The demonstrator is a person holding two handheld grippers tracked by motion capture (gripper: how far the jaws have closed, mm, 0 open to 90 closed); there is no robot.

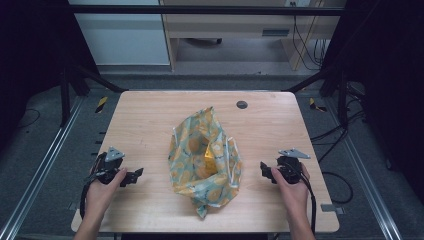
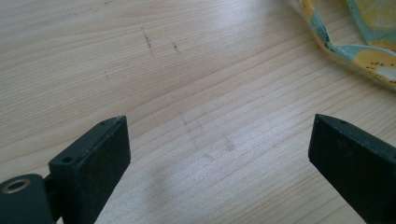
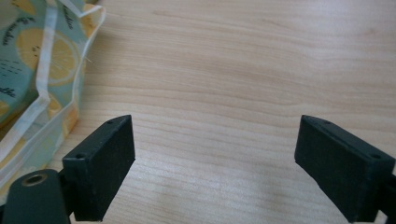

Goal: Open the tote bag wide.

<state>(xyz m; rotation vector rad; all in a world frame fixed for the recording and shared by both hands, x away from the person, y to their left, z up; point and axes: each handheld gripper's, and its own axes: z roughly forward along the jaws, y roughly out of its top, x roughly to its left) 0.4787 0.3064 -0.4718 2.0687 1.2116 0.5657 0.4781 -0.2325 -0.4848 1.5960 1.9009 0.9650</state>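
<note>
A crumpled cloth bag (image 1: 205, 157) printed with lemons on teal, with white straps, lies in the middle of the wooden table (image 1: 145, 115). My left gripper (image 1: 134, 176) rests near the front left, a short way left of the bag, open and holding nothing. In the left gripper view (image 2: 219, 140) its jaws stand wide apart over bare wood, with the bag's edge (image 2: 359, 51) at the upper right. My right gripper (image 1: 264, 171) sits to the bag's right, open and empty. The right gripper view (image 3: 215, 140) has the bag (image 3: 42, 65) at the left.
A small dark round disc (image 1: 242, 104) is set in the table near its back edge. Metal rails run along the floor on both sides, and cables (image 1: 340, 182) lie on the floor to the right. A desk stands beyond the table.
</note>
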